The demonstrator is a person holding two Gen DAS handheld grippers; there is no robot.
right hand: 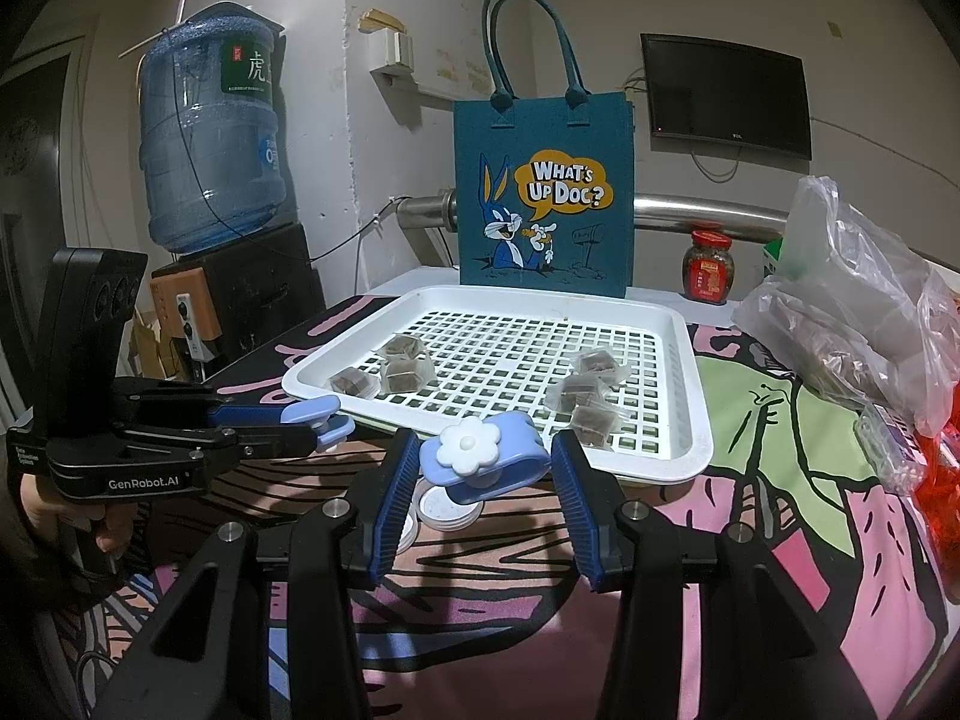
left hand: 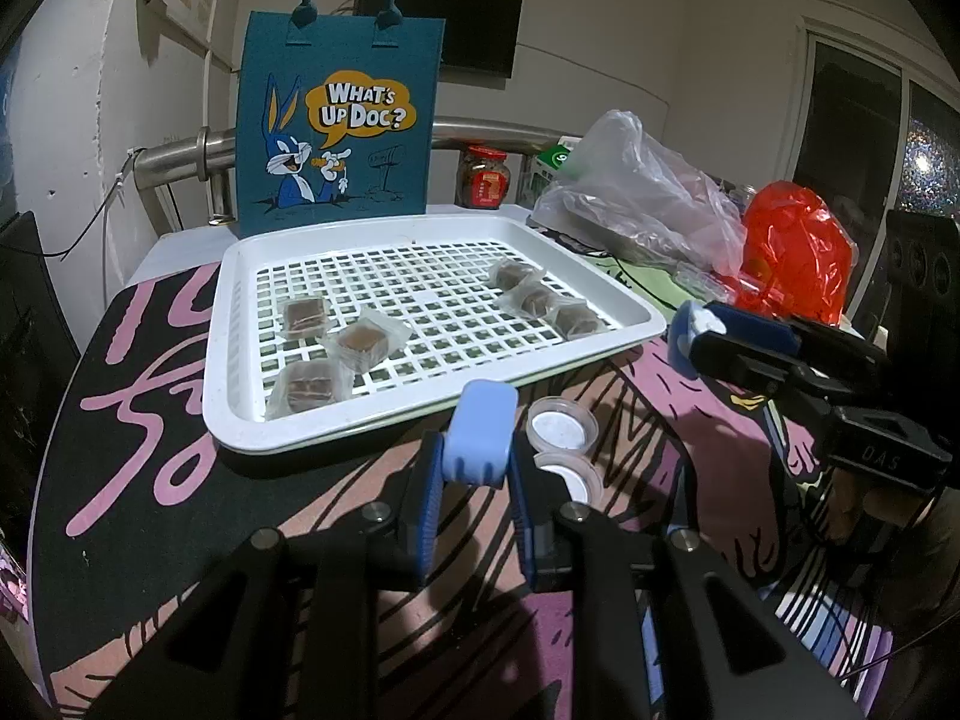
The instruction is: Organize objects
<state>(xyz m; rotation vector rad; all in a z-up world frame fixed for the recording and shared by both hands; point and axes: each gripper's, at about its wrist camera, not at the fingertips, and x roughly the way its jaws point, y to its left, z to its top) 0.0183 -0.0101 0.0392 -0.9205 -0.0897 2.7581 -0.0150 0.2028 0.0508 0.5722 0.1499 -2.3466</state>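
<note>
The left claw [left hand: 480, 444] is closed on a pale blue plastic clip [left hand: 482, 433], its rounded end standing up between the pads, just in front of the near rim of the white lattice tray [left hand: 228, 396]. The right claw [right hand: 486, 462] stands about halfway open around a second blue clip [right hand: 504, 465] that bears a white flower [right hand: 467, 447] on top; whether its ribbed blue pads actually press the clip I cannot tell. Below both claws, two small round clear tubs with white contents [left hand: 564, 429] sit on the worktop [left hand: 150, 480], a surface printed in pink and black cartoon art. On the tray lie six wrapped brown squares, three to the left [left hand: 351, 342] and three to the right [left hand: 540, 300]. Behind the tray stands a teal felt tote [right hand: 540, 192] with a cartoon rabbit and the words "WHAT'S UP DOC?". The left tool's black body [right hand: 144, 468] reads "GenRobot.AI". A red-labelled jar [right hand: 709, 267] stands by the tote.
</note>
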